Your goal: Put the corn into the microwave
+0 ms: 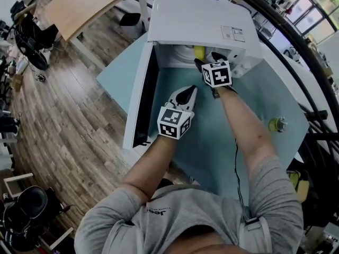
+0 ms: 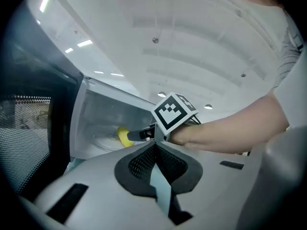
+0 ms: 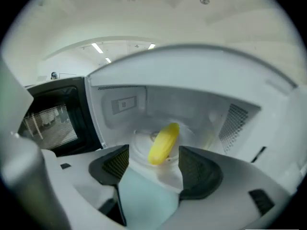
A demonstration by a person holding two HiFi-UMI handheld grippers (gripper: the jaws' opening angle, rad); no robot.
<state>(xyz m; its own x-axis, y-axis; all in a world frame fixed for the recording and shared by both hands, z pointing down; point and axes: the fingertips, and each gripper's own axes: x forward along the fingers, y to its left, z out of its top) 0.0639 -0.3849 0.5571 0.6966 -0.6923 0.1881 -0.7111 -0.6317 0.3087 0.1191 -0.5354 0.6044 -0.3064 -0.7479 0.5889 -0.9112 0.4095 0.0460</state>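
Your right gripper (image 1: 203, 63) sits at the white box microwave's (image 1: 196, 20) mouth in the head view. Left gripper view: your left gripper (image 2: 156, 152) is clenched and empty. Right gripper view: its jaws are released and the yellow corn cob (image 3: 163, 143) rests on the round turntable (image 3: 139, 145); withdraw straight back without nudging it.

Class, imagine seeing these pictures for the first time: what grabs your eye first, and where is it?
The white microwave sits on the pale blue table with its door swung wide open to the person's left. Inside it a bright yellow corn cob lies on the round plate, just beyond the right gripper, whose jaws stand apart and empty. The left gripper hangs shut in front, over the table.
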